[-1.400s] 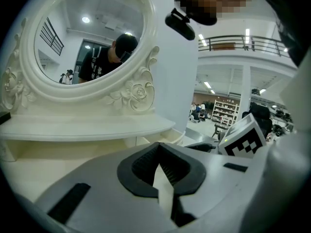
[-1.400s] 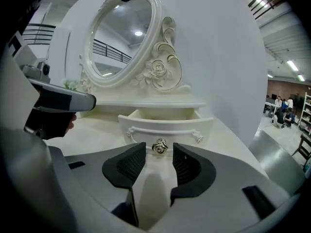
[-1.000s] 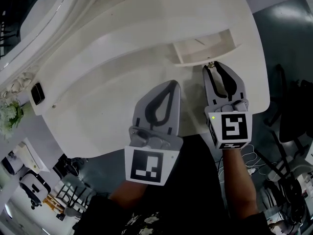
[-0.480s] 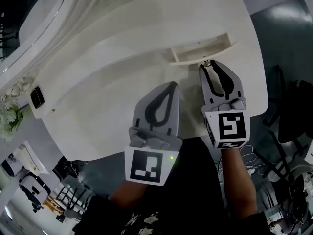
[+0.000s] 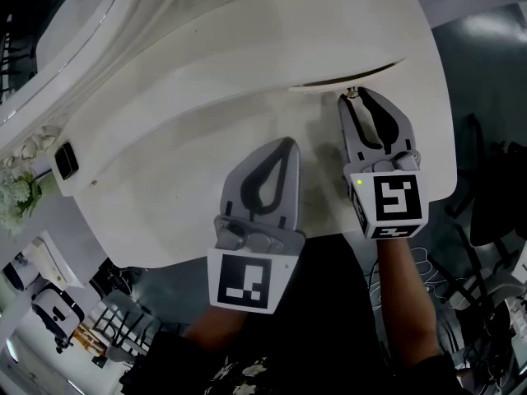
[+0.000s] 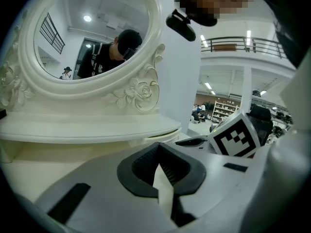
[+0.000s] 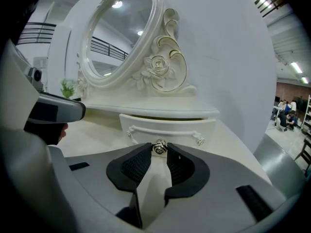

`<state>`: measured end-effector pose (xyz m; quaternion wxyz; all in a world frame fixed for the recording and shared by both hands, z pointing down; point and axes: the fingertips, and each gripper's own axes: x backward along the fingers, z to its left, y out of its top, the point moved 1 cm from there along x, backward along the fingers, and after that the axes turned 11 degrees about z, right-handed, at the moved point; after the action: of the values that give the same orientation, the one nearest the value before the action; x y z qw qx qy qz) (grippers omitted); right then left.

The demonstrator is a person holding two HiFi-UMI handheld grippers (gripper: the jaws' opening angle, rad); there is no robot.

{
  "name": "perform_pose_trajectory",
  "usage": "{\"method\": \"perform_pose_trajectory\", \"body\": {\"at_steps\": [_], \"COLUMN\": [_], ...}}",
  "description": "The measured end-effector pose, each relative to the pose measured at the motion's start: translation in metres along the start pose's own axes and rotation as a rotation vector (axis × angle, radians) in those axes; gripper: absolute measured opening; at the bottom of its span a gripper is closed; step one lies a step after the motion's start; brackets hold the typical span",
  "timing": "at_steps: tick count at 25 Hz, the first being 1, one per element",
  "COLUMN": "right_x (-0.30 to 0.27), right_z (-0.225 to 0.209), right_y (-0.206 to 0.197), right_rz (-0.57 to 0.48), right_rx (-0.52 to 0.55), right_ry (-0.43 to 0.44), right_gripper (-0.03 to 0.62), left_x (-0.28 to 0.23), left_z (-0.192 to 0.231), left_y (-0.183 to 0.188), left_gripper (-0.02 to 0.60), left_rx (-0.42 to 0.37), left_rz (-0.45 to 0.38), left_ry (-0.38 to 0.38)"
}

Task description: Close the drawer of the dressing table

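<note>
The right gripper (image 7: 159, 149) fingers (image 7: 132, 167) clamp the drawer (image 7: 167, 125) knob (image 7: 159, 146); left gripper (image 6: 158, 146) fingers (image 6: 145, 167) meet.

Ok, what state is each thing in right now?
drawer: almost shut, thin gap showing under the top
knob: clamped at the tips
right claw: shut on knob
left claw: shut, empty
</note>
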<state>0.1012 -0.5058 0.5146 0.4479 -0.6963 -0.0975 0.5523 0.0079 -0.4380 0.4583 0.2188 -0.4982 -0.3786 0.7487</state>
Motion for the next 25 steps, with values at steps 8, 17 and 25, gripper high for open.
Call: {"method": "perform_pose_trajectory", "body": {"at_steps": [8,17,25], "right_x": [-0.014,-0.022,-0.023], "right_z": [-0.004,-0.005,-0.008], "right_y": [0.012,0.017,0.009], "right_rz": [-0.014,-0.032,-0.021], "right_rx": [-0.015,-0.015,0.002], "right_ry": [-0.011,-0.014,-0.028], "right_gripper": [0.094,0.094,0.162], "left_x": [0.003,0.004,0.010], "left_z": [0.009,0.009,0.010], "left_y": [-0.002,-0.002,0.006], "left_gripper": [0.000,0.000,0.000], "left_rx": [0.006,-0.001,-0.007], "left_rz": [0.003,0.003,-0.008], "left_ry": [0.018,0.017,0.028]}}
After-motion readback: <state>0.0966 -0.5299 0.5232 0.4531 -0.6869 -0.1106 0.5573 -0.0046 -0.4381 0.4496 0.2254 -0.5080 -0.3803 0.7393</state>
